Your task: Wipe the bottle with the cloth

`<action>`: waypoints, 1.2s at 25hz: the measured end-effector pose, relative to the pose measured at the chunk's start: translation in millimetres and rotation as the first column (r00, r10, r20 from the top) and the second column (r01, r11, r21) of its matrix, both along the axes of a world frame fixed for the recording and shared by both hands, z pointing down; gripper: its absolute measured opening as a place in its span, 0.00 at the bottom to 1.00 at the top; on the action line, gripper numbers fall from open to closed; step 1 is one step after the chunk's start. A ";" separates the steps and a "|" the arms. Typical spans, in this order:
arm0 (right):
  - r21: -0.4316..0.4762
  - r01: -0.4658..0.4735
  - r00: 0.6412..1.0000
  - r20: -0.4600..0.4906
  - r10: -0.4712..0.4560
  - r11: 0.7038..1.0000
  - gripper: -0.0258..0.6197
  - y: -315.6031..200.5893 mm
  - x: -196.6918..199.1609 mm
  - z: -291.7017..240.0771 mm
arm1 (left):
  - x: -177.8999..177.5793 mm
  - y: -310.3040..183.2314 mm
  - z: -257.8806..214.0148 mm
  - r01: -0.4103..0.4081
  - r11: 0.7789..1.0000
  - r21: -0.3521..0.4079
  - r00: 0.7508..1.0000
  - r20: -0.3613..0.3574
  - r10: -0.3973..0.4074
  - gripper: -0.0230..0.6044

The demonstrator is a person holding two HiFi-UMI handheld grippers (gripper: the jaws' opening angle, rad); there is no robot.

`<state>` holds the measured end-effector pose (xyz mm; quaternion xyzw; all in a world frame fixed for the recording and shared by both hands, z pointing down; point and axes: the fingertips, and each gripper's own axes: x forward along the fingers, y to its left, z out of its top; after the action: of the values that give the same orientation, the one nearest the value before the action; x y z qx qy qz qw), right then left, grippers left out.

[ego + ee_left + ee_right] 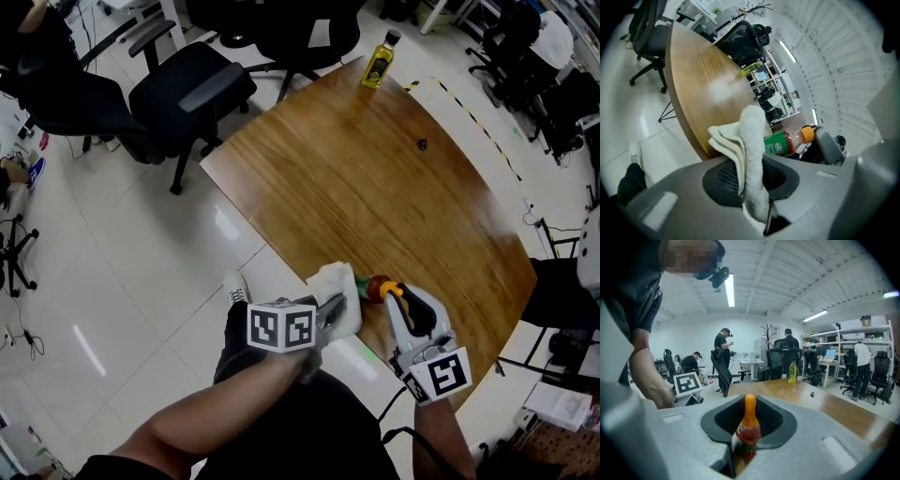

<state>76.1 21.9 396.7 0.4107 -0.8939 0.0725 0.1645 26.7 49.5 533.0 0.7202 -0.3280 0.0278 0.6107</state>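
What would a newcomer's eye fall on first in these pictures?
At the near edge of the wooden table, the left gripper clamps a white cloth beside the red bottle with an orange cap, held in the right gripper. At the far edge stands a yellow bottle.

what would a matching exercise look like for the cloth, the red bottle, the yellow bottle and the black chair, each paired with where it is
Things
1. cloth
2. red bottle
3. yellow bottle
4. black chair

Places
a. upright at the far edge of the table
b. clamped in the right tool
c. on the floor beside the table
d. clamped in the left tool

Pairs: 1-d, 2-b, 3-a, 4-c
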 end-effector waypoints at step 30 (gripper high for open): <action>0.005 -0.142 0.987 0.081 0.141 0.990 0.13 -9.7 -18.1 -24.9 | 41.0 -59.4 -76.4 -0.938 0.277 0.207 0.265 -0.083 0.961 0.19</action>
<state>58.0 12.2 371.8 0.4707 -0.8687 0.0957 0.1208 67.7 -10.0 456.6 0.8058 0.2279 0.2991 0.4575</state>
